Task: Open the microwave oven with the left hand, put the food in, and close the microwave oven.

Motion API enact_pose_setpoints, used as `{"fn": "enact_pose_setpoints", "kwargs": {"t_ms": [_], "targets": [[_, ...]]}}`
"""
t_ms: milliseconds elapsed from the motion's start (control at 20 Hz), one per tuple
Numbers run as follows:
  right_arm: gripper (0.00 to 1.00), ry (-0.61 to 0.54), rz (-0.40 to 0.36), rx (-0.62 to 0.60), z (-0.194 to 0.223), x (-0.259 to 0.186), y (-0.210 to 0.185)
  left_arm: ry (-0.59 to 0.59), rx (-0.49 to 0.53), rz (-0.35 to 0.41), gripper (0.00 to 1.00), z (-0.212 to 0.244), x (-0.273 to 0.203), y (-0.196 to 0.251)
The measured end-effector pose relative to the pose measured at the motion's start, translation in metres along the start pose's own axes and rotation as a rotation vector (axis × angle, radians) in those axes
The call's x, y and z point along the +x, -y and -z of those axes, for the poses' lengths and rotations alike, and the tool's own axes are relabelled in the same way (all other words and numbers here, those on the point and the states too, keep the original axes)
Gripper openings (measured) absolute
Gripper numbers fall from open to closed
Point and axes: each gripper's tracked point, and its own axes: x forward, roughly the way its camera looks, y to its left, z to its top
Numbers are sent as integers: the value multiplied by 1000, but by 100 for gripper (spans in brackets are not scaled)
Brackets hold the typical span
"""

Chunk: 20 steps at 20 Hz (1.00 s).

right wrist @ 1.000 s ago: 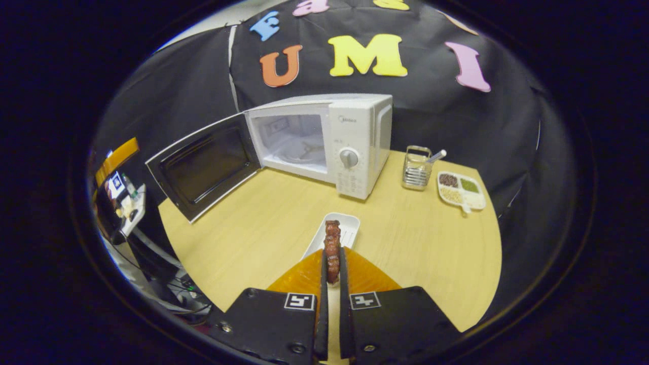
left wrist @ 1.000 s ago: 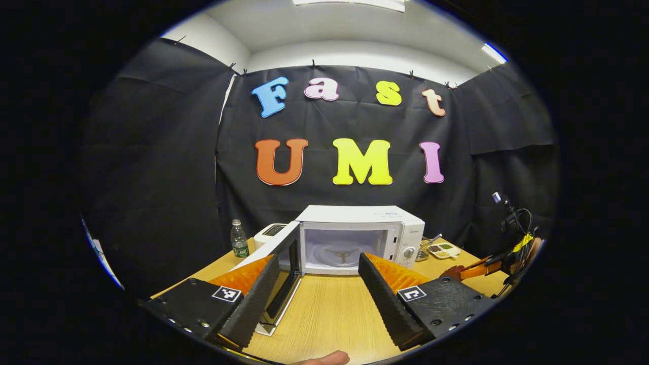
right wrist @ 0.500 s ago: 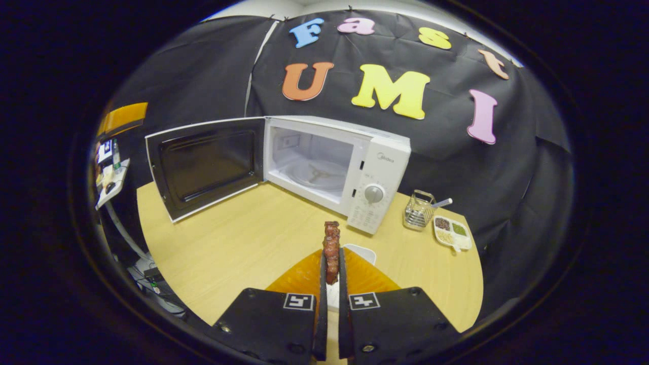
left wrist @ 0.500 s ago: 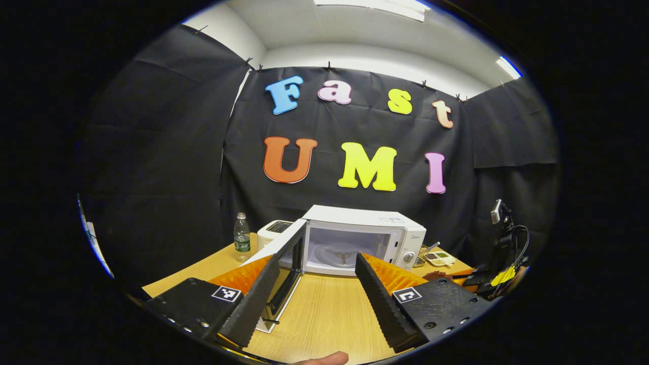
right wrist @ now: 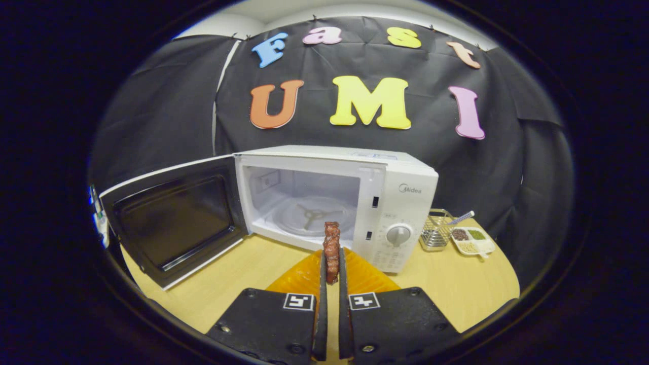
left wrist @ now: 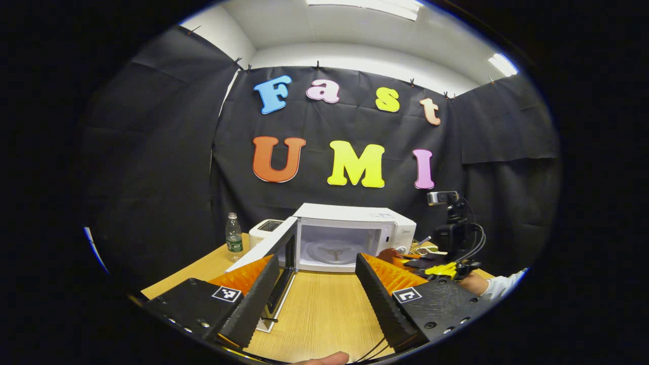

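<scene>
A: Where is the microwave (right wrist: 334, 203)?

B: At the back of the wooden table (right wrist: 456, 289), against the black cloth. Its door (right wrist: 172, 223) is swung wide to the left, so the white cavity and the glass turntable (right wrist: 309, 218) inside are in plain sight. The dial (right wrist: 398, 235) sits on the panel at the right of the opening.

A: And the food?

B: The food (right wrist: 332, 249) is a dark reddish-brown strip, standing upright. The right gripper (right wrist: 330, 274) is clamped on it, both fingers pressing its lower part, with the top poking up above the tips. It hangs in the air in front of the cavity, lined up with the right part of the opening, not inside.

A: What about the left gripper?

B: The left gripper (left wrist: 317, 284) has its fingers spread well apart and nothing between them. It is held low over the table, facing the microwave (left wrist: 350, 235), with the door (left wrist: 276, 253) edge-on just beyond its left finger. In the left gripper view, the right gripper (left wrist: 405, 256) shows farther off at the right, near the microwave's front, and a white sleeve (left wrist: 504, 284) shows behind it.

A: Anything else on the table?

B: A wire basket (right wrist: 438, 235) and a divided dish (right wrist: 471, 242) stand right of the microwave. A bottle (left wrist: 233, 238) and a toaster (left wrist: 266, 230) stand to its left.
</scene>
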Motion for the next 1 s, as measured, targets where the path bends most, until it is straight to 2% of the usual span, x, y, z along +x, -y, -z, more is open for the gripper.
{"fn": "enact_pose_setpoints", "kwargs": {"t_ms": [200,350,400,450,500,650,700,800,1000], "targets": [[12,0,-14,116,-5,43,-34,-17,11,-14,93,7,-3,-6],[12,78,-1,226,-20,74,-58,-31,44,-15,93,14,-6,-7],[3,115,6,270,-25,83,-65,-30,52,-17,93,13,-7,-7],[4,151,10,323,-28,93,-72,-29,55,-14,93,13,-8,-7],[13,182,18,391,-30,102,-77,-32,54,-6,92,14,-8,-5],[16,256,108,542,-31,128,-75,-42,34,1,92,19,-6,-6],[16,284,113,578,-33,136,-79,-47,21,5,93,20,-5,-7],[16,238,134,613,-22,154,-85,-54,1,3,93,24,1,-13],[17,233,128,651,-29,179,-87,-76,-29,4,92,32,13,-22]]}}
